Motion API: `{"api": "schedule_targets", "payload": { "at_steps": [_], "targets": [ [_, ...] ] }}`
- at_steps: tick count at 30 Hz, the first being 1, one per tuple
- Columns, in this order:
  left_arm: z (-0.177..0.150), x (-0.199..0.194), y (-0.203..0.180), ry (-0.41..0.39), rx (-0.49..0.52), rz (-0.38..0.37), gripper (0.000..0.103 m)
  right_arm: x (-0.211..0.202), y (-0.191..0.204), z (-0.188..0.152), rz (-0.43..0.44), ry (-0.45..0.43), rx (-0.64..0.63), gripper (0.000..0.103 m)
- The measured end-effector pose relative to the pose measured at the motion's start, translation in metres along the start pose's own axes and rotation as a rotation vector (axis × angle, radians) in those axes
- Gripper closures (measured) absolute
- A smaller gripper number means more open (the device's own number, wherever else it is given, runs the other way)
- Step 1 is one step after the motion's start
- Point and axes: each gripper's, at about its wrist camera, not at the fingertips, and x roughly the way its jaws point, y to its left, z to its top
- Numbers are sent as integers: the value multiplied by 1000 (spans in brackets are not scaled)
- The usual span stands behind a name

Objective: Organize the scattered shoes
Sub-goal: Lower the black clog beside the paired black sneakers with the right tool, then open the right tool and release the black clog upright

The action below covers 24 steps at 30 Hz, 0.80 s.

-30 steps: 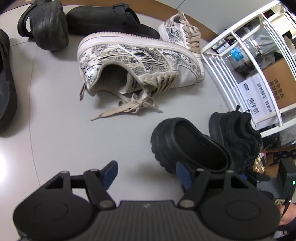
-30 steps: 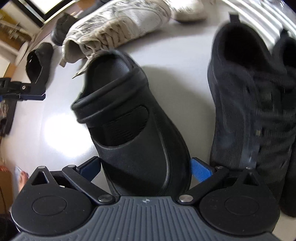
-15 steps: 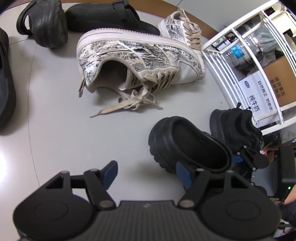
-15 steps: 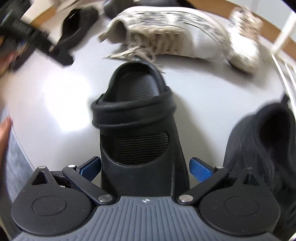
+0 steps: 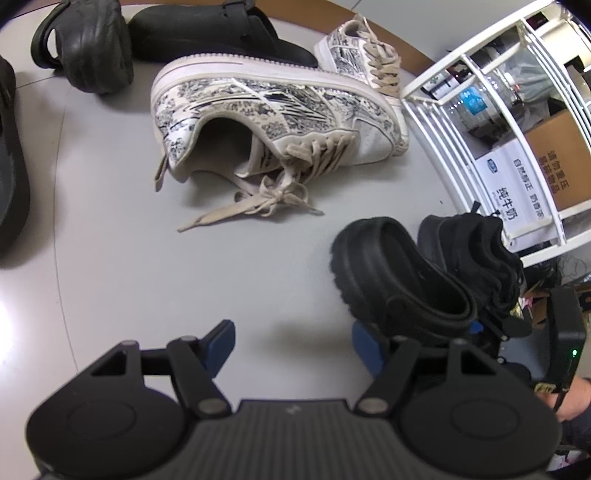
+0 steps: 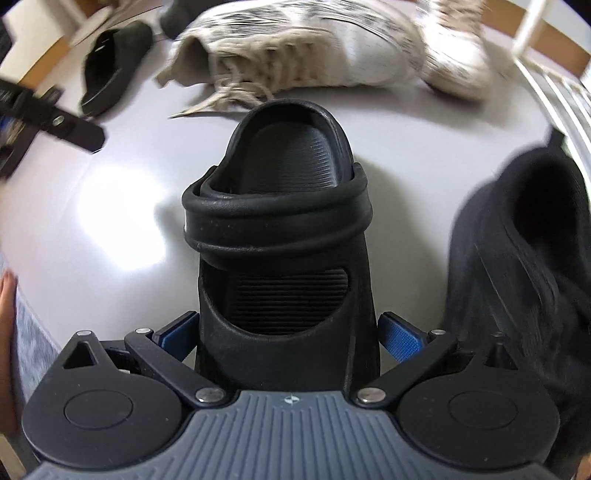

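A black clog (image 6: 280, 229) sits between the blue pads of my right gripper (image 6: 288, 332), which is shut on its front part. The clog's open heel points away toward the white patterned sneakers. In the left wrist view the same clog (image 5: 399, 280) tilts heel-up beside a black sneaker (image 5: 472, 254), with the right gripper (image 5: 480, 328) behind it. My left gripper (image 5: 291, 345) hangs open over bare grey table, with nothing between its fingers. A white patterned sneaker (image 5: 273, 110) lies on its side with loose laces, and its mate (image 5: 365, 55) lies behind it.
A white wire rack (image 5: 480, 122) holding a cardboard box (image 5: 554, 158) stands at the right. Another black clog (image 5: 221, 33) and a chunky black sandal (image 5: 88, 44) lie at the back, and a black slipper (image 5: 11, 166) at the left edge. The black sneaker (image 6: 524, 258) is close on the right.
My right gripper has rolled with the black clog in it, so the clog now points straight at the patterned sneakers and its heel is raised. The left gripper has stayed put.
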Motion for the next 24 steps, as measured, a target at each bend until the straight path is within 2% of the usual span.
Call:
{"api": "schedule_targets", "payload": {
  "at_steps": [4, 9, 18, 24],
  "targets": [
    [-1, 0, 1, 0, -4, 1, 31, -2, -11, -5, -28, 13, 125, 0],
    [-1, -1, 2, -1, -5, 1, 31, -6, -25, -9, -60, -12, 244, 0],
    [0, -2, 2, 5, 1, -18, 29, -4, -31, -7, -59, 0, 263, 0],
    [2, -5, 5, 4, -11, -13, 24, -14, -24, -5, -89, -36, 192, 0]
  ]
}}
